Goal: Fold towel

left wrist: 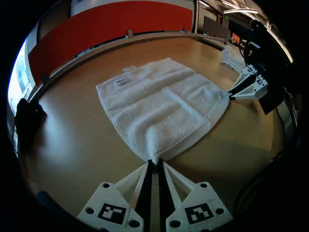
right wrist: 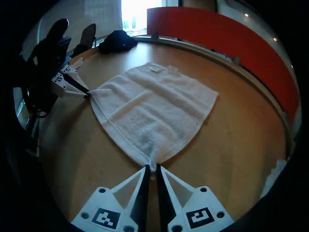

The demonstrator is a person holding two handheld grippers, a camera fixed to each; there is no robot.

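So far the towel (left wrist: 162,104) lies spread flat on the desk (left wrist: 73,147), the left gripper (left wrist: 154,162) and right gripper (right wrist: 151,167) each with fingers pinched tight on 1 corner, so no fold looks made yet and all folding remains.

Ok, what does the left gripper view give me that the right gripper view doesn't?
Left gripper view: ceiling light strips top right, and the left claw up close, shut on the towel's near corner. Right gripper view: chairs at the table's far edge, and the right claw up close, shut on its corner. Both: the towel spread on the table, its label, the red panel, and the other claw pinching a side corner.
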